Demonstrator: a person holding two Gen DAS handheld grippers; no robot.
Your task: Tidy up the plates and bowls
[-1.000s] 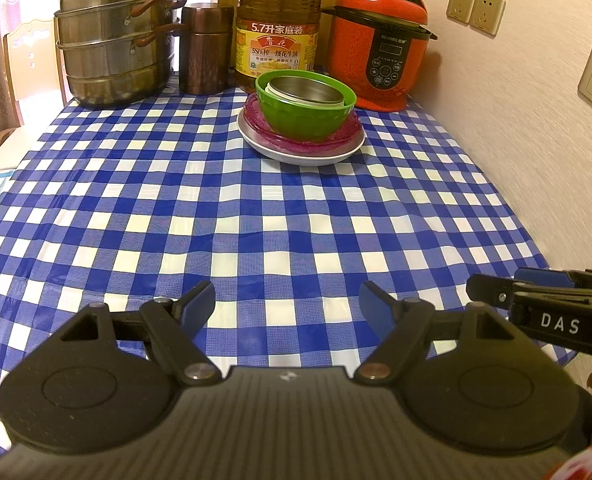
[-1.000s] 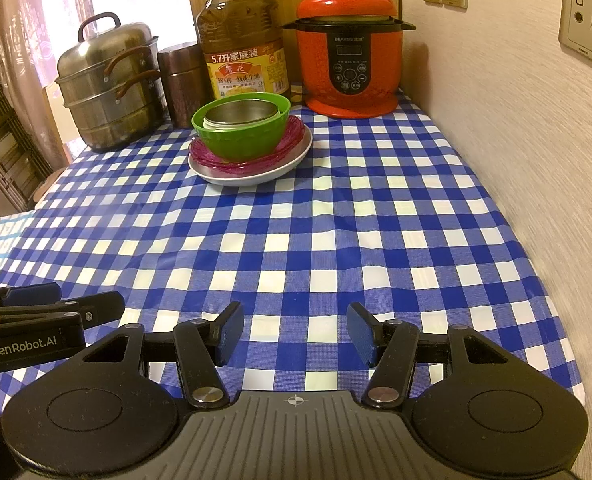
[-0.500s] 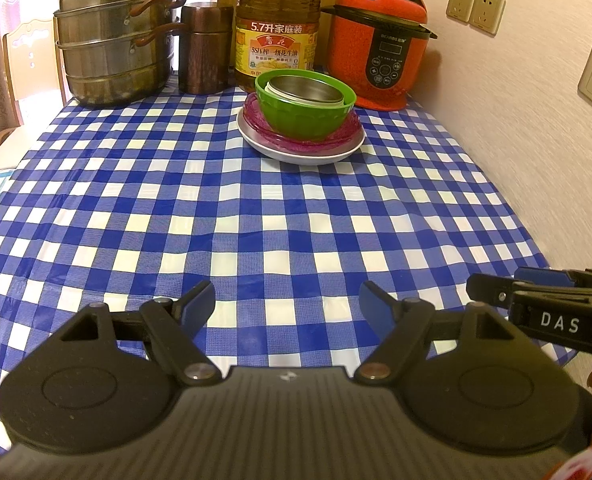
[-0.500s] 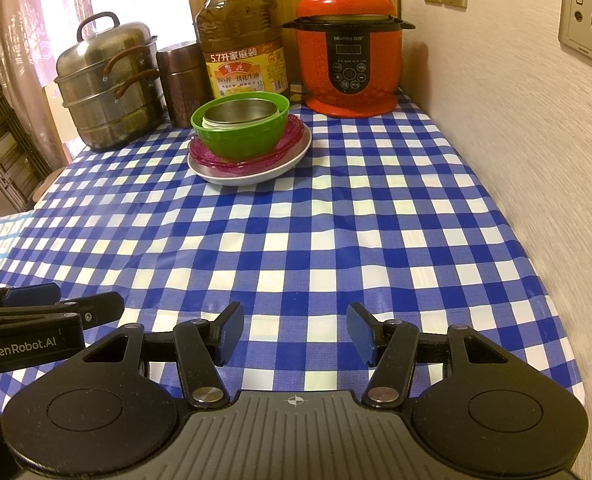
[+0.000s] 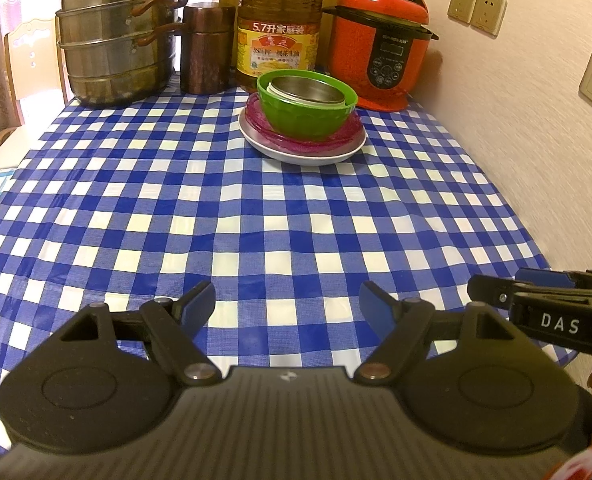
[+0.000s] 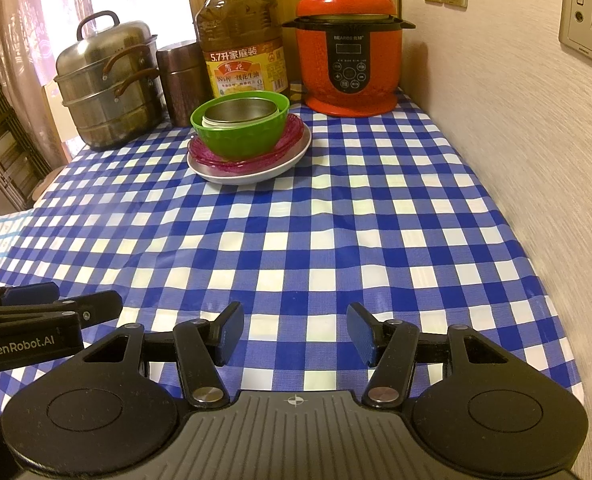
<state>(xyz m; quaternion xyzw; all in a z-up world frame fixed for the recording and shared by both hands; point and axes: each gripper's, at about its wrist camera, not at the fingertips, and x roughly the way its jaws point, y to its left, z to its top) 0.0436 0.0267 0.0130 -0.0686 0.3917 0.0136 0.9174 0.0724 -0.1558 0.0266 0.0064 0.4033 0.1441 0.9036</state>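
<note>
Nothing's changed in the last second: left gripper [image 5: 287,300] and right gripper [image 6: 295,330] stay open and empty, near edge of the counter [image 5: 296,208]. Bowls [image 5: 307,110] already nested on the plates [image 5: 301,151] far back, looks done.

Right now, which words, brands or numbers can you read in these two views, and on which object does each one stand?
"5.7升家庭装": yellow label of the big amber oil bottle; the smaller print below is too blurred to read.
"BEARBS", roughly: black panel of the red electric pressure cooker; its button labels are too small.
"GenRobot.AI": side of the black left tool.
"DAS": side of the black right tool.
White wall sockets: print unreadable.
</note>
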